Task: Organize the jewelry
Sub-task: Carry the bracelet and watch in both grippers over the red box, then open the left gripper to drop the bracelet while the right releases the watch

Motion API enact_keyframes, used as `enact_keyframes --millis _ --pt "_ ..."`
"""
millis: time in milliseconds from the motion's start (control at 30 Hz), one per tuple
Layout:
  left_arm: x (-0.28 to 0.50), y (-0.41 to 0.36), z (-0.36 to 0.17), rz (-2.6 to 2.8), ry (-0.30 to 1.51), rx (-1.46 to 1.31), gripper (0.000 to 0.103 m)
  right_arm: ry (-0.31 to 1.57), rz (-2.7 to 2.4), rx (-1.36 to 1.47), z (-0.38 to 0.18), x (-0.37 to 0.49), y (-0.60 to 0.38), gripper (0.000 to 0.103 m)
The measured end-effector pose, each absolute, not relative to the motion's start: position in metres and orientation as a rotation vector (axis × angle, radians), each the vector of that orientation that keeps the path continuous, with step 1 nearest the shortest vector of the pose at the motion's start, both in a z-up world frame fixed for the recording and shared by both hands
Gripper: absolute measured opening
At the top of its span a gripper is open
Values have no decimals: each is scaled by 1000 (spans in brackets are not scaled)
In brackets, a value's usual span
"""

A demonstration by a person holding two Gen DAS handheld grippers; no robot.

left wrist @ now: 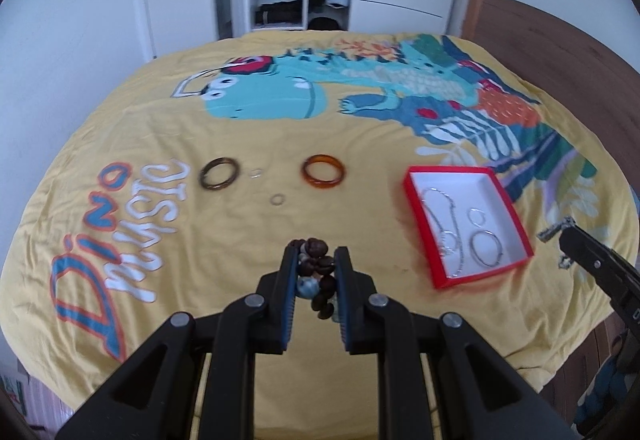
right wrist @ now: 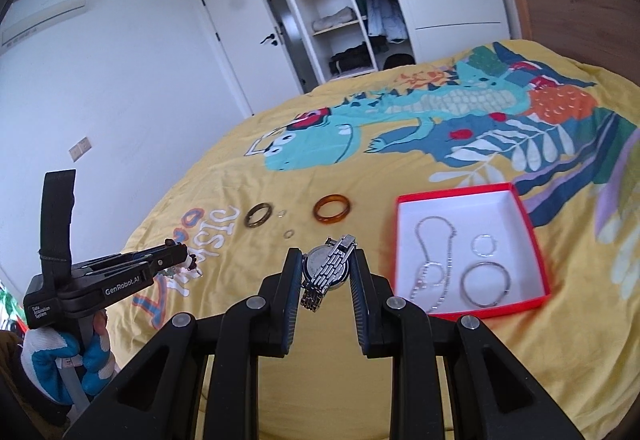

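Red-walled, the open box (right wrist: 472, 196) lies on the yellow bedspread (right wrist: 240, 176) ahead-right of the right gripper (right wrist: 326, 272), which pinches a steel watch (right wrist: 326, 270) and sits nearer than the left gripper (left wrist: 316, 268), clamped on a beaded bracelet (left wrist: 318, 268).

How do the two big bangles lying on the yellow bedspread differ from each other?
Colour: the left bangle is dark brown, almost olive, while the right bangle is clear amber-orange. Place: the right bangle lies nearer the red box; the left bangle lies beside the printed lettering. Both are thick plain rings, lying flat on the bedspread, not yet boxed.
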State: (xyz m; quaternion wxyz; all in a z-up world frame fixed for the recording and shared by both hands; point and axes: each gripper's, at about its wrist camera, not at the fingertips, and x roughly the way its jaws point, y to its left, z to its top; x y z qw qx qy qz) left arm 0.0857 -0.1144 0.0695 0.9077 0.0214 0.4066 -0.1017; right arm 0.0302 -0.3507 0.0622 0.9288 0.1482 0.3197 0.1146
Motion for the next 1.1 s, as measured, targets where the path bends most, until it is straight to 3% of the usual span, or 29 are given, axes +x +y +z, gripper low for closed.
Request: enact_keyframes --millis 500,1100 --pt "132 -230 50 -414 887 131 17 721 92 312 36 69 -441 24" --pt "236 -332 -44 -505 992 241 17 873 78 273 -51 212 -478 24"
